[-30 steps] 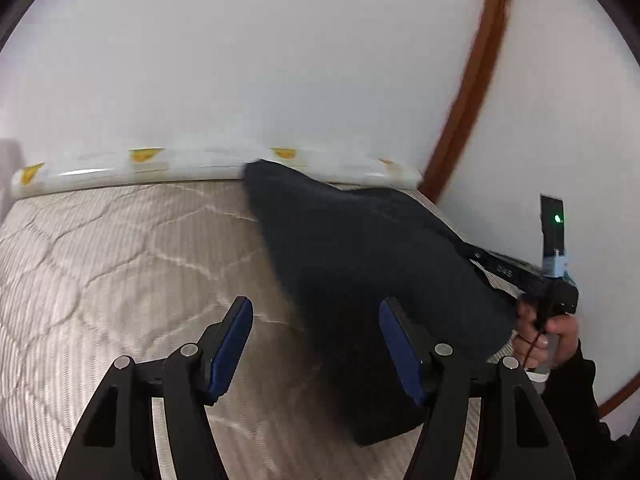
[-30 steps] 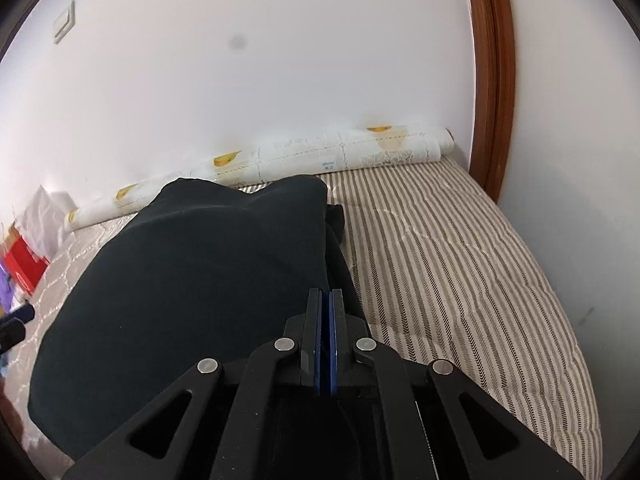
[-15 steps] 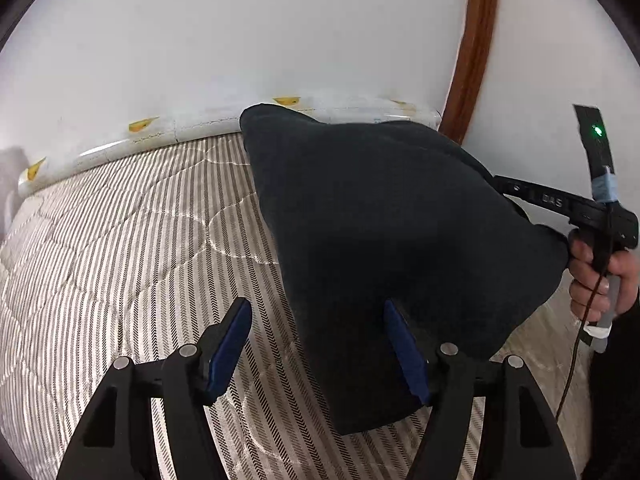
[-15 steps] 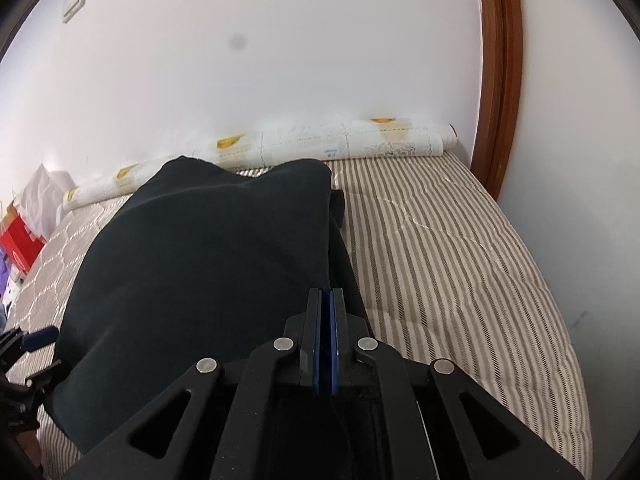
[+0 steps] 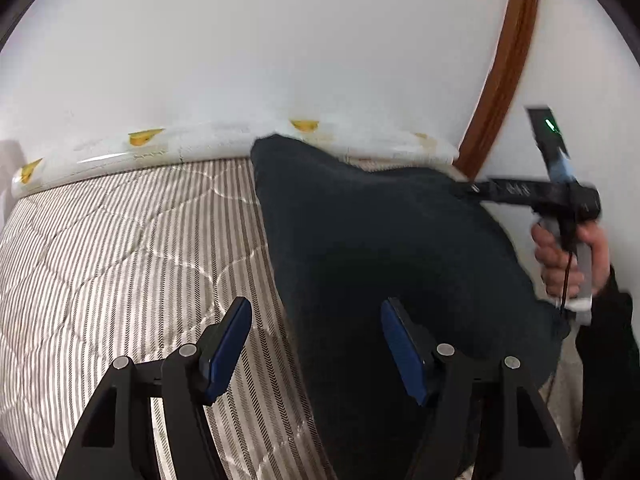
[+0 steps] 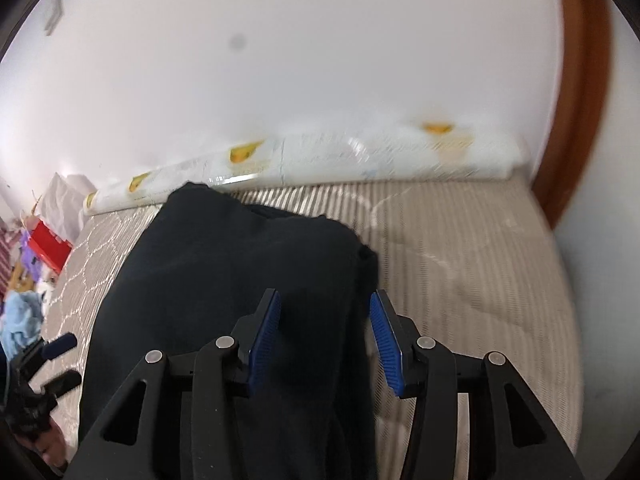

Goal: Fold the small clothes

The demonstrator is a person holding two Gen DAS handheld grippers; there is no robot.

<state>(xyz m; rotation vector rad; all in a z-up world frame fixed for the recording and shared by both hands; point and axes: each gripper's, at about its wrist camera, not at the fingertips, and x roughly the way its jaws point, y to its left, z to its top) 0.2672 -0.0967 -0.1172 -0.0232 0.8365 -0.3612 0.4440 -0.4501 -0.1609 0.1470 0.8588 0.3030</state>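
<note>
Over the near edge of the bed (image 5: 120,248) your right gripper (image 6: 325,336) has just let go, fingers spread; your left gripper (image 5: 316,344) is spread too. Beyond lies the dark garment (image 6: 240,280), folded; press it flat next.

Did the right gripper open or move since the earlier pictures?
Yes. The right gripper was shut; its jaws have just been opening and now stand apart over the dark garment, not pressing it. The wooden door frame sits farther right in its view.
</note>
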